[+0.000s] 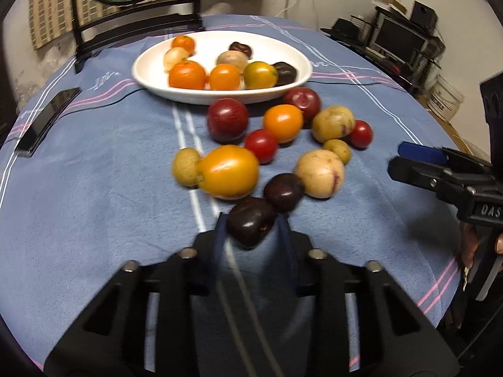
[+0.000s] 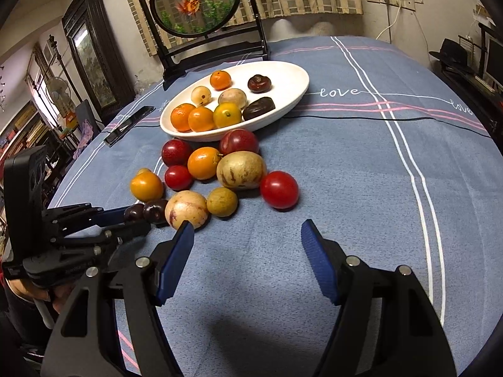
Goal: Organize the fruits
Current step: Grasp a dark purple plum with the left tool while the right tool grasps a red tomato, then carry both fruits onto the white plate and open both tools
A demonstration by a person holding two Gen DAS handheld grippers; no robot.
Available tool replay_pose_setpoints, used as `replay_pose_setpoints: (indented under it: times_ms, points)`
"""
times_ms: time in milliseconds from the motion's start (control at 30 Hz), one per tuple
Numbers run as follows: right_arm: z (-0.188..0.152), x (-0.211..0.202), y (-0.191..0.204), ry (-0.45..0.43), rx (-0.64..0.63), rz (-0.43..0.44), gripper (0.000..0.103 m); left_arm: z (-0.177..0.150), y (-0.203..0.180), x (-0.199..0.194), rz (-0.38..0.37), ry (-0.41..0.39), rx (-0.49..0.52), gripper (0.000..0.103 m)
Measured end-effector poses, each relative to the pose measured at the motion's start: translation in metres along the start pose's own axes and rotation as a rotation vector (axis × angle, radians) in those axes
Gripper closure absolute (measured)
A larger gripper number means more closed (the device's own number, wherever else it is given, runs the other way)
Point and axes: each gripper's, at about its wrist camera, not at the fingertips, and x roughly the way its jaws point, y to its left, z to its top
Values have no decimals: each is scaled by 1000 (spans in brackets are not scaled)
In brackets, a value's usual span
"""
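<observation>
— Is the fruit tidy yet?
— No. Some sits in the white oval dish point(image 2: 295, 94) far off; more lies loose on the blue-clothed table point(image 2: 345, 188).
— The claws?
— The left claw point(image 1: 251, 223) has squeezed shut on a small dark purple fruit point(image 1: 251, 224). The right claw point(image 2: 248, 235) hangs open, holding nothing.
— Only its camera shows that gap.

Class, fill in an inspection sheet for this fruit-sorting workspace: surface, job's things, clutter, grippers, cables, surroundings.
Surface: blue striped tablecloth.
Job's things: white dish holding eight fruits; about a dozen loose fruits beside it, including a red tomato.
Clutter: phone lying left of the dish.
Grippers: left hand-held gripper shut on a dark fruit; right hand-held gripper open, nothing between its fingers.
Cables: white cable from wall socket.
Surroundings: round goldfish screen, monitor shelf.
</observation>
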Motion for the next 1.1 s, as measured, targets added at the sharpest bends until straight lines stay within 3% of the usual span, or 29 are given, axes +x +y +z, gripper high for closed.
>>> replay_pose_setpoints:
  times_ms: [233,500,600,767,1100]
  points:
    - [0,8,5,34,-42,-26,32,-2,15,-10,5,-24,-49,72]
    - [21,36,1,110,-132,-207,33,-4,16,-3,10,-9,-49,72]
    - [29,45,0,114,-157,-218,38,-4,17,-2,5,-10,-51,71]
    - [34,62,1,141,-179,-200,69,-3,18,-2,4,-13,-54,70]
    - [26,42,1,90,-168,-184,71,-1,15,1,-9,-21,-44,60]
